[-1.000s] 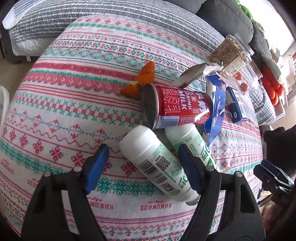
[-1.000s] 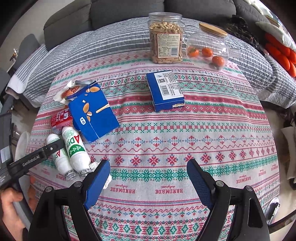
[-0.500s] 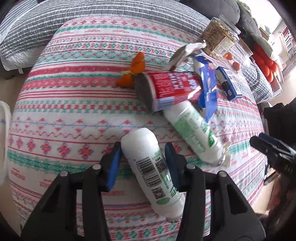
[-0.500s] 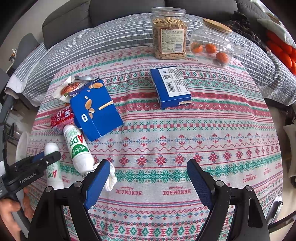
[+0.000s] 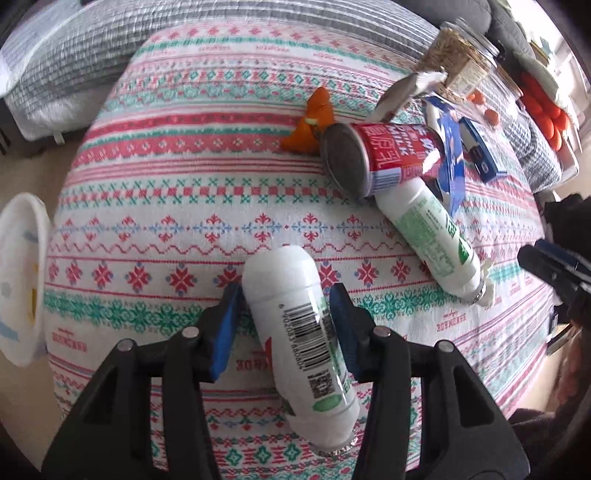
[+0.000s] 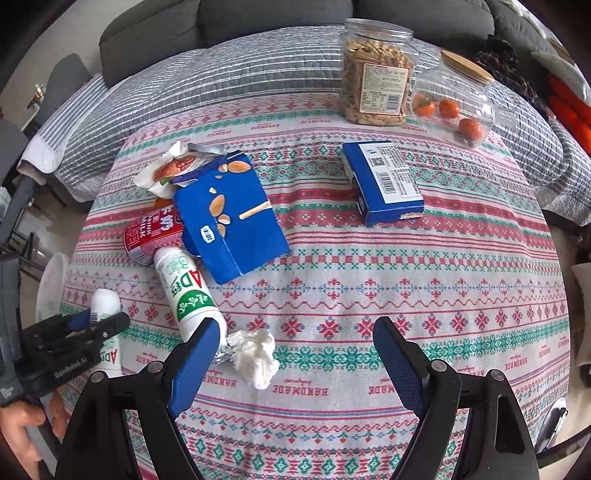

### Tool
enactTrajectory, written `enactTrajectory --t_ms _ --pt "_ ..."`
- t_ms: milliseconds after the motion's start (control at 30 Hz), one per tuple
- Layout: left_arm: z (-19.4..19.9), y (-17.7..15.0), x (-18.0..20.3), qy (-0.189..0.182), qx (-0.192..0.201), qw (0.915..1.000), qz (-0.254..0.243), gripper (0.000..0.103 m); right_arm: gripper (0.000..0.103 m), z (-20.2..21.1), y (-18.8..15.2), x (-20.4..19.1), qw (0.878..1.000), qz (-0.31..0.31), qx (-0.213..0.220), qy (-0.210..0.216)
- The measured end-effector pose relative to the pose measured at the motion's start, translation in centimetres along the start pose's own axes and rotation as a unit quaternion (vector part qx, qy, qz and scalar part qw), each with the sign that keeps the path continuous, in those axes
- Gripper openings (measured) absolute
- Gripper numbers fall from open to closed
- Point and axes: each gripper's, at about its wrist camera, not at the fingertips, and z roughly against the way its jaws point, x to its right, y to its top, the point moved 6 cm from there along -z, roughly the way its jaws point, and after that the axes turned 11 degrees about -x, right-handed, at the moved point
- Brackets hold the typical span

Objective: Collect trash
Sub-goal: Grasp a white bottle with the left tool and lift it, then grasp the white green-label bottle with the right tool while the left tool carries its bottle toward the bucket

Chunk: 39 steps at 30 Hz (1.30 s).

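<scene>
Grey sofa seen behind counter; counter covered with patterned cloth; striped grey quilt draped at far edge.

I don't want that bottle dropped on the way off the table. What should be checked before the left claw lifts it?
1. Left claw shut on the white bottle, both pads touching: ok.
2. Grip centred: not ok, it sits near the bottle's base end.
3. Held bottle apart from the second bottle and red can: ok.
4. Right claw open and out of the way: ok.
5. Bottle's foil end sealed: cannot tell.
6. Bin location: cannot tell.
</scene>
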Motion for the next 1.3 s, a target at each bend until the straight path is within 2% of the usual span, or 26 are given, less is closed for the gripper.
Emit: enactTrajectory --t_ms 167,367,567,767,900,967,1067,1100,1133,1300 --pt "0.3 -0.4 0.0 -0.001 0.001 1.0000 -0.007 0.039 0.086 -0.5 0.3 -1.6 1.000 0.013 -0.006 -0.001" --pt "1.9 -1.1 -1.3 0.000 0.017 0.9998 -0.010 0.039 0.086 -1.6 1.0 -4.5 0.999 0.027 -0.021 0.023" --pt "3.5 -1.7 -3.4 -0.001 0.033 0.9994 0.002 0.039 0.085 -3.0 1.7 -7.5 0.998 0.048 -0.039 0.023" --pt "4.3 -2.2 -5.3 -0.003 0.042 0.9989 0.022 0.039 0.072 -4.8 1.9 -9.9 0.996 0.064 -0.059 0.017" --pt "4.8 -2.6 -6.3 -0.003 0.046 0.9984 0.031 0.039 0.064 -5.6 2.0 -11.0 0.995 0.075 -0.063 -0.001" --pt "5.0 -2.8 -6.7 -0.004 0.048 0.9982 0.035 0.039 0.063 -6.1 2.0 -11.4 0.995 0.076 -0.067 -0.007" --pt "5.4 -3.1 -7.3 -0.004 0.050 0.9980 0.039 0.039 0.051 -6.6 1.7 -11.6 0.994 0.081 -0.070 -0.022" --pt "5.5 -3.2 -7.5 -0.004 0.051 0.9978 0.041 0.039 0.042 -6.8 1.7 -11.6 0.994 0.083 -0.070 -0.027" --pt "5.6 -3.3 -7.8 -0.005 0.053 0.9976 0.044 0.039 0.040 -7.0 1.6 -11.7 0.993 0.086 -0.072 -0.032" --pt "6.4 -3.8 -9.0 -0.008 0.063 0.9964 0.056 0.039 0.038 -6.3 1.3 -11.5 0.994 0.080 -0.065 -0.023"
